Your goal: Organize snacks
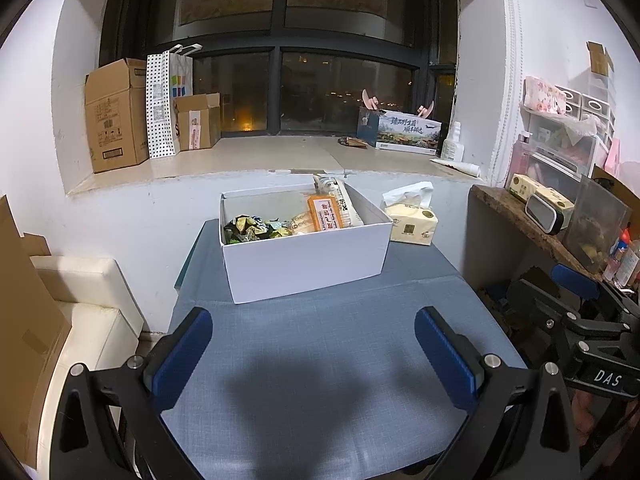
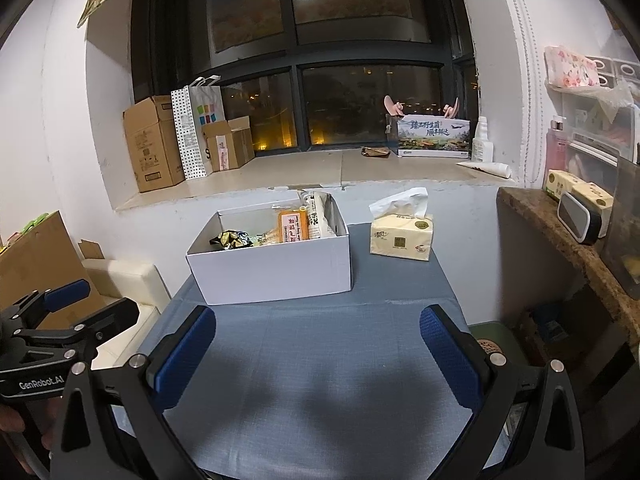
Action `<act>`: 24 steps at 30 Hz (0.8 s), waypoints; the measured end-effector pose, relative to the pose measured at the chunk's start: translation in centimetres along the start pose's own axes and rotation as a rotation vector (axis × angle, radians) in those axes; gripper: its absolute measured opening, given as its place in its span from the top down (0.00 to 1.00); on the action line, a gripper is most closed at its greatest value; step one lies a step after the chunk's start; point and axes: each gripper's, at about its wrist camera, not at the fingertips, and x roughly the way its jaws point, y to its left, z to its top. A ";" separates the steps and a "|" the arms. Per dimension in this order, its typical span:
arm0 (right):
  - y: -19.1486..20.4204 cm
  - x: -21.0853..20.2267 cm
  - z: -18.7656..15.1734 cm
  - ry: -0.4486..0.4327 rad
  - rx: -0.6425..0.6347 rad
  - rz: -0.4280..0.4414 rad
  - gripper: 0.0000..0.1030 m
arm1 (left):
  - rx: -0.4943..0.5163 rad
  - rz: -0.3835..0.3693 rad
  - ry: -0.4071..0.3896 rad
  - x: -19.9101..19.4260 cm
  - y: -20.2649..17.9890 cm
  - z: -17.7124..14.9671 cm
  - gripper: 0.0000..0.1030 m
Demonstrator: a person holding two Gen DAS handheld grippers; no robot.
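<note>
On the blue table [image 1: 320, 360], one white box [image 1: 304, 264] holds snacks; both claws, left [image 1: 314, 344] and right [image 2: 318, 344], hover spread, empty.

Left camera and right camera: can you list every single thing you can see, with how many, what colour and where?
table: one, blue-grey cloth top, in front of both tools
snack box: one, white, open, far middle of table
orange packet: one, orange with white label, leaning inside box, right part
shiny wrapped snacks: a pile, dark and gold, inside box, left part
tissue pack: one, pale yellow, on table right of box
cardboard boxes: two, brown, left end of windowsill
paper bag: one, white with dots, between those boxes
printed box: one, blue and white, right end of sill
left tool: one, black with blue pads, open, empty
right tool: one, black with blue pads, open, empty
</note>
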 end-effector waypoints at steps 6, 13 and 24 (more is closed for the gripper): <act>0.1 0.1 0.1 0.003 -0.002 0.000 0.00 | 0.000 -0.002 0.002 0.0 0.0 0.0 0.00; 0.0 0.0 0.1 0.002 -0.002 -0.002 0.00 | 0.002 0.000 0.003 0.0 -0.1 0.0 0.00; 0.0 0.0 0.1 0.001 0.000 -0.002 0.00 | 0.005 0.000 0.005 -0.1 -0.1 0.0 0.00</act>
